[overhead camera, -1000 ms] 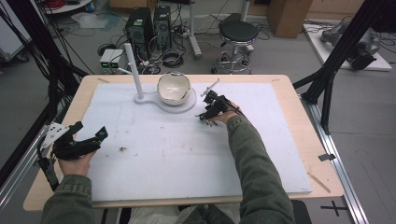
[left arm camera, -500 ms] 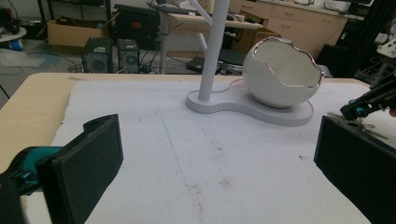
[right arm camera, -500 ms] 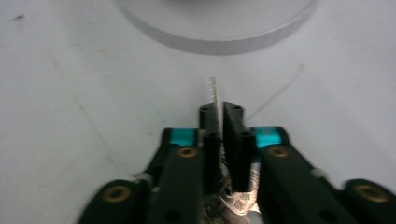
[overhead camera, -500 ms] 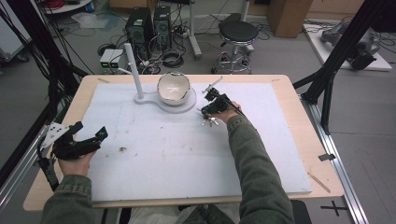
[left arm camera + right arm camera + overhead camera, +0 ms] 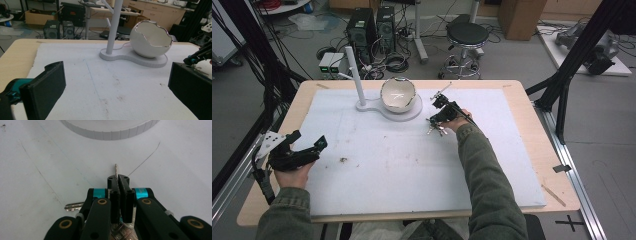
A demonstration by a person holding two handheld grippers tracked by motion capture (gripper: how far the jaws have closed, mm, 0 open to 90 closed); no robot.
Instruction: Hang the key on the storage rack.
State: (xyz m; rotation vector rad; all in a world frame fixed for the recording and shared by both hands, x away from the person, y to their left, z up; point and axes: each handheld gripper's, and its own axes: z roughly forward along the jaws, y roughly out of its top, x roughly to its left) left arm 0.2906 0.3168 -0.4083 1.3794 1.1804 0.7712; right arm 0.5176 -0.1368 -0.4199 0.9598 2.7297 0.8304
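Nearest the person, the left gripper (image 5: 304, 150) is hovering over the near-left part of the white mat (image 5: 412, 165) with its jaws standing wide apart and nothing between them. Farther out, the right gripper (image 5: 121, 185) is pinching a bunch of keys (image 5: 435, 131) against the mat, one key's blade (image 5: 116, 171) poking out between its closed jaws. Just beyond, the cracked-egg bowl (image 5: 398, 95) is sitting on its white stand (image 5: 387, 111) beside an upright post (image 5: 354, 76).

Lab/workshop, PC towers (image 5: 371, 26) on floor, loose cables (image 5: 394, 62), stool (image 5: 467, 35), black rig frame (image 5: 584, 47), cardboard boxes (image 5: 518, 12)
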